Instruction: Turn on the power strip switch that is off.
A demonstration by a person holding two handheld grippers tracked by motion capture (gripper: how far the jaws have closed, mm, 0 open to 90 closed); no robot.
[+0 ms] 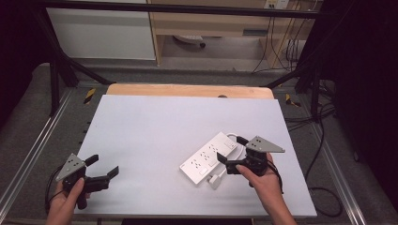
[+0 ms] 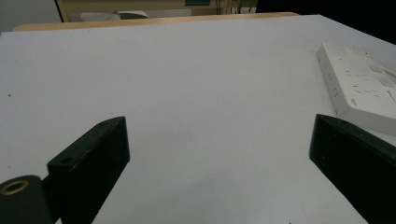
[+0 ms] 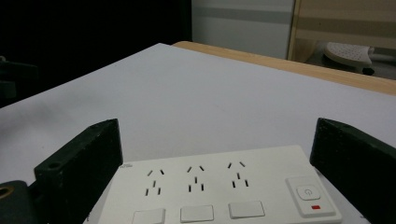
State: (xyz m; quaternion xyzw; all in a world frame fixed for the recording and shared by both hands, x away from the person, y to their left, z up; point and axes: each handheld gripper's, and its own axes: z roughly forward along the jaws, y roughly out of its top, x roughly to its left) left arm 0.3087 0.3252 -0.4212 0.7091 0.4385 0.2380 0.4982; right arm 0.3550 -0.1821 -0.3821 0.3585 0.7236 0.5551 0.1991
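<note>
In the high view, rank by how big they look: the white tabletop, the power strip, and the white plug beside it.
1. White tabletop
2. Power strip
3. White plug, clearly the smallest

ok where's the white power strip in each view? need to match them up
High view: power strip lower right of centre, beside the right gripper.
Left gripper view: right edge.
Right gripper view: bottom centre, between the jaws.
Shared landmark: the table's wooden far edge.

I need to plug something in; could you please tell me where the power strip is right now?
In the high view, the power strip lies on the white table's right half, near the front edge, just ahead of the open right tongs.
</note>
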